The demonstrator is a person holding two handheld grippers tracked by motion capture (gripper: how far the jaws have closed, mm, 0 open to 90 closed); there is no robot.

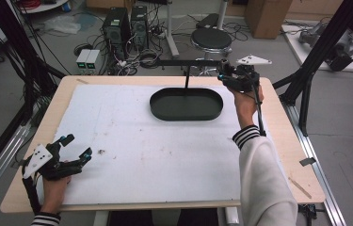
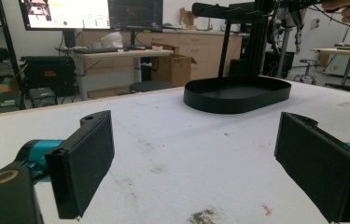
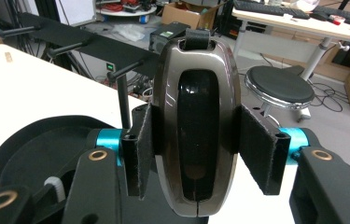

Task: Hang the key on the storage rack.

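A black oval tray (image 1: 186,104) sits at the far middle of the table, with a thin post (image 1: 187,77) rising from it to a horizontal bar (image 1: 183,61). My right gripper (image 1: 226,75) is held up beside the bar's right end, above the tray's right edge. In the right gripper view it (image 3: 196,140) is shut on a glossy brown oval fob (image 3: 196,116) with a black centre and a strap loop on top. The tray (image 3: 23,149) lies below left. My left gripper (image 1: 77,146) rests near the front left corner, open (image 2: 196,158) and holding nothing, facing the tray (image 2: 238,93).
A white mat (image 1: 117,141) with some dirt marks covers most of the wooden table. Behind the table stand a black stool (image 1: 211,38), computer towers (image 1: 117,26) with cables and a cardboard box (image 1: 266,16). Black frame legs (image 1: 315,61) stand at the right.
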